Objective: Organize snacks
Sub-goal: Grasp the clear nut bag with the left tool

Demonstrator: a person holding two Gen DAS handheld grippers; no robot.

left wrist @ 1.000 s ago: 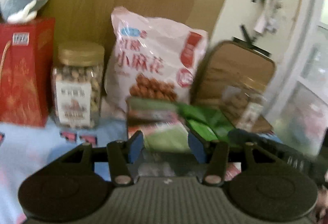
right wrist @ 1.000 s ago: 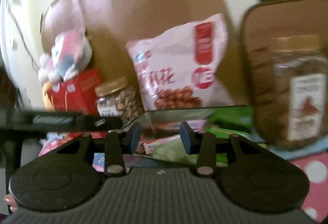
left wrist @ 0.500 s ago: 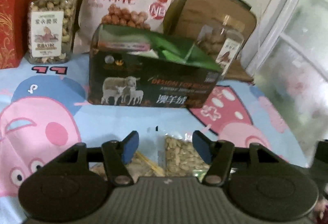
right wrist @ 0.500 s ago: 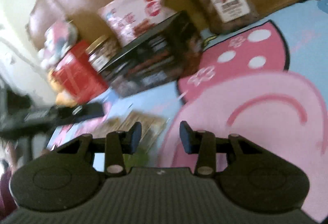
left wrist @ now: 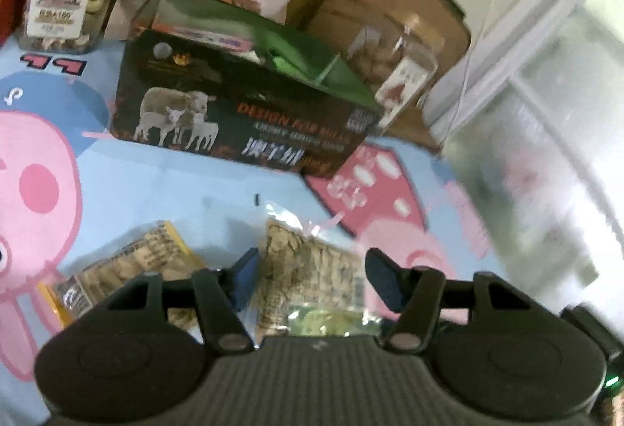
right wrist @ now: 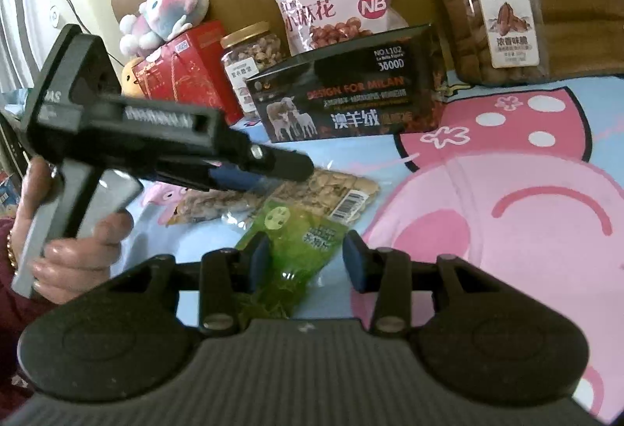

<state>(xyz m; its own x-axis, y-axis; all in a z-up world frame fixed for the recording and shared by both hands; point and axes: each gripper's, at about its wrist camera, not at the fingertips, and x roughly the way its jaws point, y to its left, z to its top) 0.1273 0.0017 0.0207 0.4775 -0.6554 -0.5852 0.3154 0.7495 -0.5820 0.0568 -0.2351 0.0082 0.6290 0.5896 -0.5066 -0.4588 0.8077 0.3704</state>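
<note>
A clear packet of seeds lies on the cartoon bed sheet between the fingers of my left gripper. Its jaws are closing, and the pads stand apart from the packet. A yellow-edged packet lies just to its left. My right gripper straddles a green packet on the sheet; its jaws are opening a little and do not press it. In the right wrist view the left gripper hangs over the seed packet. The open black sheep box holds green packets.
Behind the box stand a cashew jar, a pink snack bag, a pecan jar and a red gift box with a plush toy. A brown cushion leans at the back. A person's hand holds the left gripper.
Both grippers came down and away from the black box to the loose packets on the sheet. The left one tilted and rolled; the right one swung over the green packet.
</note>
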